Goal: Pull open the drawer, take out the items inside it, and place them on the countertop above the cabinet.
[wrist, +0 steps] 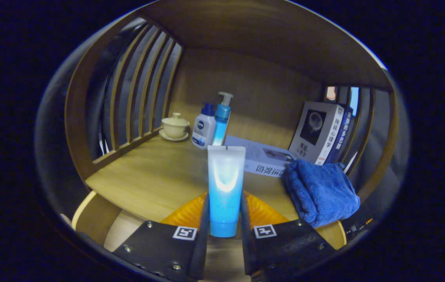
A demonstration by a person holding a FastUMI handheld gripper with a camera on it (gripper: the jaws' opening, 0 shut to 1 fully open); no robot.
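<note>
Gripper view: jaws [224,219] are closed on a blue-and-white tube [225,188], held upright with its cap down, at bottom centre of the frame; both fingers [203,223] are seen pressed against its lower sides. The tube is held above the front edge of the wooden table [156,176].

Beyond the tube, at centre frame, a white bottle with a blue cap [204,127] and a blue pump bottle [222,121] are seen standing side by side near the back wall. To their left, a cream lidded cup on a saucer [174,127] is set in the corner by the slatted side [136,90].

Right of the tube, a blue towel [320,192] is bunched on the table. A flat book [261,156] lies behind the towel; upright books [322,133] lean at right.
</note>
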